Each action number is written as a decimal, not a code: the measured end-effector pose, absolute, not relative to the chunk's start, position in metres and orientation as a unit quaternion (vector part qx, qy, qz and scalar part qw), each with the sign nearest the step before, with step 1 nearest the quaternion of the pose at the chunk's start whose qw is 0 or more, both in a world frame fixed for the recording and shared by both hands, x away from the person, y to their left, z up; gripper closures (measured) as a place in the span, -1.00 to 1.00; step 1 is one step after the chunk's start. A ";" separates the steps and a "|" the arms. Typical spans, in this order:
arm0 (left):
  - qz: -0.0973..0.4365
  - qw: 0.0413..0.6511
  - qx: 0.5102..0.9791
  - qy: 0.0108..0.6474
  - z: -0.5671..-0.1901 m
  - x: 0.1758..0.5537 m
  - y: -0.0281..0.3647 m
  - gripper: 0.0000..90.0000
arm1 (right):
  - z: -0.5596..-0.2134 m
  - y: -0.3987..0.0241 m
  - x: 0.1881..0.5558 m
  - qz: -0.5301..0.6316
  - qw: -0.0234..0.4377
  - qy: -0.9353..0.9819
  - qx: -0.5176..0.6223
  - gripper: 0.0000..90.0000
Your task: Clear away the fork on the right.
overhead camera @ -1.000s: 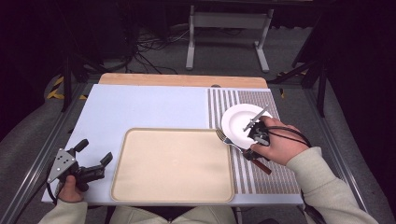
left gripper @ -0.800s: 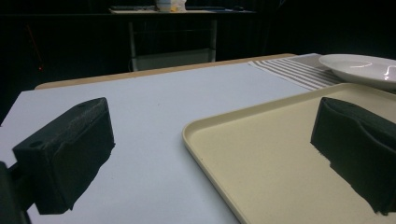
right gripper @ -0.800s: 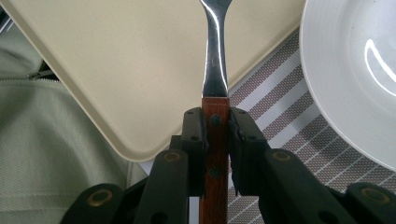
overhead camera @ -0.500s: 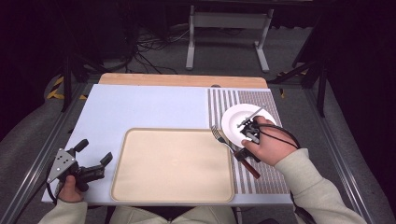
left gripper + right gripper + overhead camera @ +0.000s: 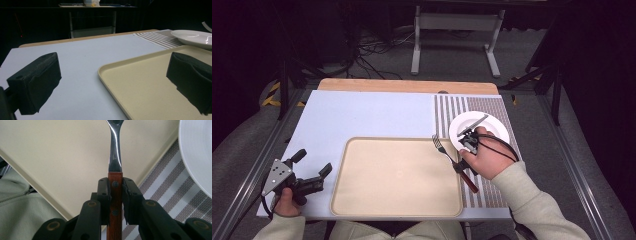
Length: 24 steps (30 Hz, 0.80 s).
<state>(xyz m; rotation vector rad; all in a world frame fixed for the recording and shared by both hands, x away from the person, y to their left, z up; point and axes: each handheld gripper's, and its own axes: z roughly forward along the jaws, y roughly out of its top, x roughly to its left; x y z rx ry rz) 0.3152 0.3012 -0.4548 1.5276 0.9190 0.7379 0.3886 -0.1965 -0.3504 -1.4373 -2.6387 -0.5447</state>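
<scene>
The right gripper (image 5: 115,195) pinches the fork (image 5: 115,157) by its wooden handle; a loose grip could let it swivel. At seven o'clock, the left gripper (image 5: 314,176) sits spread.

Fork (image 5: 115,155): tines cut off by top edge beyond the jaws, right gripper view. Wooden handle partly hidden between the jaws. Plate (image 5: 197,150) cut off at right edge. Left gripper view: right-hand jaw cropped.

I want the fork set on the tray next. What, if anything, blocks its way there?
Nothing visible. The right tool grips the fork by its wooden handle, its tines already over the bare tray.
</scene>
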 end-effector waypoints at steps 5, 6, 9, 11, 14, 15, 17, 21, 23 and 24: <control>0.314 0.570 0.651 0.391 -0.454 0.315 0.302 -1.00 | -0.357 -0.186 0.389 -0.177 0.051 -0.860 -0.476 0.72; 0.314 0.570 0.652 0.391 -0.454 0.315 0.302 -1.00 | -0.359 -0.185 0.389 -0.176 0.051 -0.859 -0.477 0.72; 0.314 0.570 0.651 0.390 -0.454 0.315 0.302 -1.00 | -0.363 -0.180 0.390 -0.178 0.051 -0.855 -0.485 0.72; 0.313 0.570 0.652 0.390 -0.454 0.315 0.302 -1.00 | -0.365 -0.177 0.390 -0.179 0.052 -0.855 -0.485 0.72; 0.314 0.570 0.652 0.390 -0.454 0.315 0.302 -1.00 | -0.368 -0.172 0.391 -0.181 0.055 -0.852 -0.488 0.72; 0.314 0.570 0.651 0.391 -0.454 0.315 0.302 -1.00 | -0.369 -0.171 0.391 -0.181 0.056 -0.852 -0.488 0.72; 0.313 0.571 0.650 0.391 -0.454 0.315 0.302 -1.00 | -0.371 -0.168 0.392 -0.178 0.056 -0.852 -0.489 0.72; 0.313 0.572 0.649 0.392 -0.454 0.315 0.302 -1.00 | -0.374 -0.165 0.392 -0.176 0.057 -0.851 -0.491 0.72; 0.313 0.572 0.649 0.392 -0.454 0.315 0.302 -1.00 | -0.376 -0.163 0.392 -0.175 0.059 -0.850 -0.493 0.72; 0.313 0.572 0.649 0.391 -0.454 0.315 0.302 -1.00 | -0.377 -0.163 0.392 -0.175 0.058 -0.850 -0.493 0.72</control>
